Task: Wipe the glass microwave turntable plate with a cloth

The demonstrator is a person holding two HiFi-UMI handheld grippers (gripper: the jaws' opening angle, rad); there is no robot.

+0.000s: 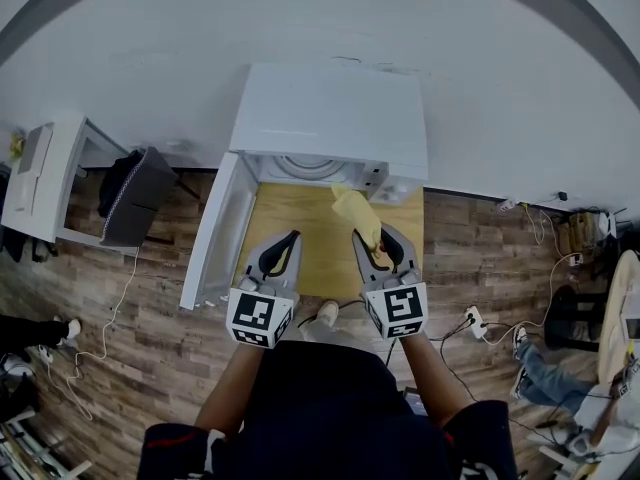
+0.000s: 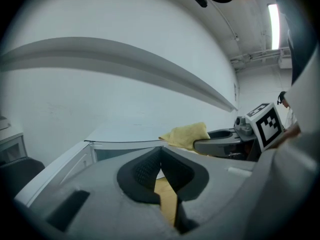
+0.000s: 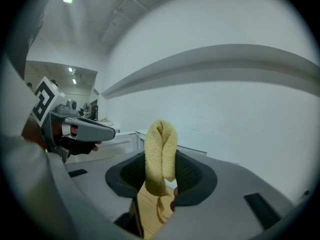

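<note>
The glass turntable plate [image 1: 305, 166] lies inside the open white microwave [image 1: 330, 108], only its front arc showing. A folded yellow cloth [image 1: 357, 213] sticks up from my right gripper [image 1: 372, 238], which is shut on it just in front of the oven's opening. In the right gripper view the cloth [image 3: 161, 154] stands as a loop between the jaws of the right gripper [image 3: 160, 184]. My left gripper [image 1: 291, 238] hovers beside it on the left, shut and empty. The left gripper [image 2: 160, 166] shows its pads together, with the cloth [image 2: 186, 134] off to its right.
The microwave door [image 1: 212, 233] hangs open to the left, close to my left gripper. The oven stands on a small wooden table [image 1: 310, 228]. A white desk [image 1: 45, 173] and dark chair [image 1: 135, 196] sit far left; cables [image 1: 470, 323] lie on the floor at the right.
</note>
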